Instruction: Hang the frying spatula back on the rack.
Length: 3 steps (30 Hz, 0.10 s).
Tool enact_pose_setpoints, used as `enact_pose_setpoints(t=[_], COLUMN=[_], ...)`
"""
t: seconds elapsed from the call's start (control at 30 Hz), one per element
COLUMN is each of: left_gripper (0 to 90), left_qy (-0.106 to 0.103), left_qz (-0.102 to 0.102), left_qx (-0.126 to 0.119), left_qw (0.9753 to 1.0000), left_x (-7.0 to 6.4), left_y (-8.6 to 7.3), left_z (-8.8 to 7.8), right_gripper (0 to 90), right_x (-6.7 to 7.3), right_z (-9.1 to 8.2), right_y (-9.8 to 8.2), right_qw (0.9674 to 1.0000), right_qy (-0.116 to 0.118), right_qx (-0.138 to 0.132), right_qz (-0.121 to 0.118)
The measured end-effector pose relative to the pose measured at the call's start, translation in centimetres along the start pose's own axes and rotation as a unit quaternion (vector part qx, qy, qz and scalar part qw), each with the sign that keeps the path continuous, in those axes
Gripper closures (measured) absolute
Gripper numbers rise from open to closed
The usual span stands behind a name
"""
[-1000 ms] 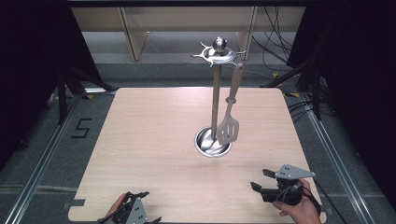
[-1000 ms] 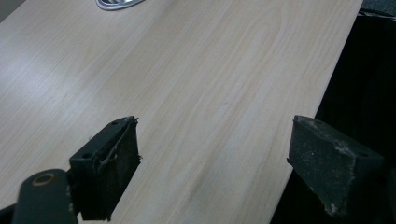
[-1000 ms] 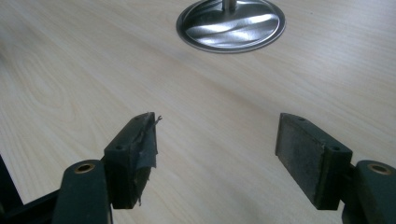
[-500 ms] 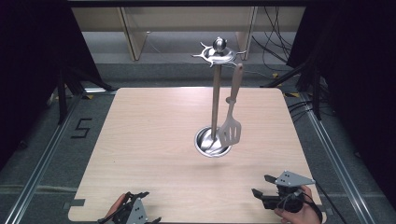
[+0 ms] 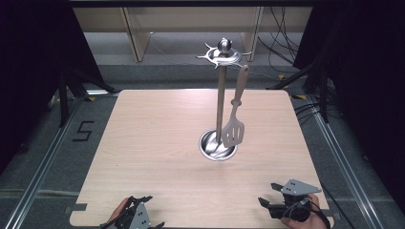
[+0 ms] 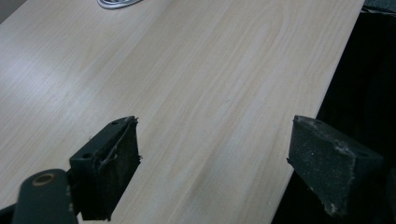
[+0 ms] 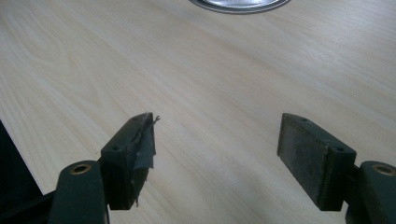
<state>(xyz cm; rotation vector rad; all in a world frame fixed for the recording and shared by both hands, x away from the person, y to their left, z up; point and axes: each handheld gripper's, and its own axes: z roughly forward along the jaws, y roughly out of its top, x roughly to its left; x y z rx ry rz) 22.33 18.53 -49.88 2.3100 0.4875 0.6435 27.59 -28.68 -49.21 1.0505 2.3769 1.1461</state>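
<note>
Your left tool (image 5: 136, 217) sits at the near edge of the surface (image 5: 143, 143), low on the left. Its two black jaws stand wide apart and hold nothing. In the left gripper view one jaw hangs out past the edge of the wood, over the dark gap.

Your right tool (image 5: 279, 202) rests at the near edge on the right side. Its jaws are wide apart too, with bare wood between them.

Farther out, near the middle, is a shiny round base (image 5: 218, 145). A thin metal pole (image 5: 220, 102) goes straight up from it to a ring of hooks (image 5: 223, 55) at the top. A spatula (image 5: 235, 114) hangs from one hook by its handle. Its flat slotted end hangs just over the base, right beside the pole.

Both tools are well apart from the spatula, so it is a long reach.

Here is what could go wrong, I think. The spatula hangs loose, so a bump could make it swing or slip off its hook. The pole is tall and thin, so a hard push or a sideways pull may tip the whole stand over.
</note>
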Motion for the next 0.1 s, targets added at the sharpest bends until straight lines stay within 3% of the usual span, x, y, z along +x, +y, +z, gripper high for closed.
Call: enact_pose_setpoints(t=[0.1], left_gripper=[15.6], left_qy=[-0.008], left_qz=[0.001], left_qx=[0.006], left_qw=[0.9999], left_x=[0.04], left_y=[0.01], left_z=[-0.09], right_gripper=[28.5], right_x=[0.04], right_z=[-0.03], right_y=[-0.08], right_qw=[1.0], right_qy=[-0.003], right_qx=[0.001], right_qz=[0.006])
